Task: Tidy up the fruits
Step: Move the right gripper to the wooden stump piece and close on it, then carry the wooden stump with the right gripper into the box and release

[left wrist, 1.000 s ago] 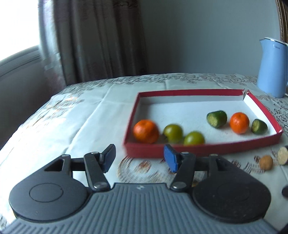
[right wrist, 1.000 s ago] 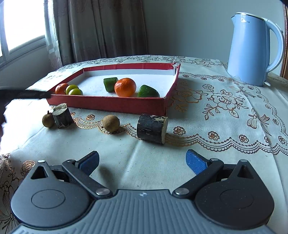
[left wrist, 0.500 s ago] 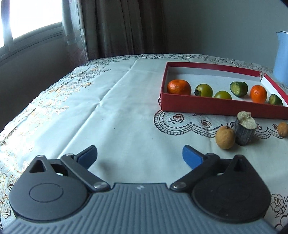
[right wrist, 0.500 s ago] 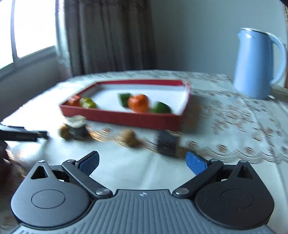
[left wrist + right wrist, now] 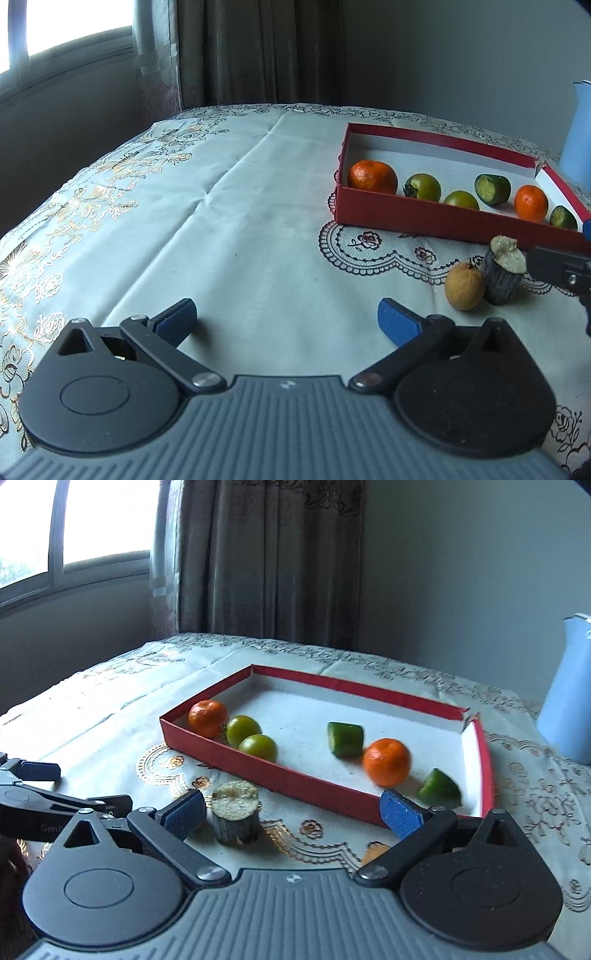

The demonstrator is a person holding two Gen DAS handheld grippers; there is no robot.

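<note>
Now the dark cut stump piece (image 5: pixel 236 812) stands upright on the worktop (image 5: pixel 240 221), lower left of the right wrist view, just beside the right gripper's (image 5: pixel 291 810) left finger; both grippers spread, empty; left gripper (image 5: pixel 286 317) farther.

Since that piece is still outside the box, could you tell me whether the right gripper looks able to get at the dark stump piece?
Probably yes: the right gripper is open, the stump piece stands just ahead by its left finger, uncovered. The longan beside it may crowd the grasp.
</note>
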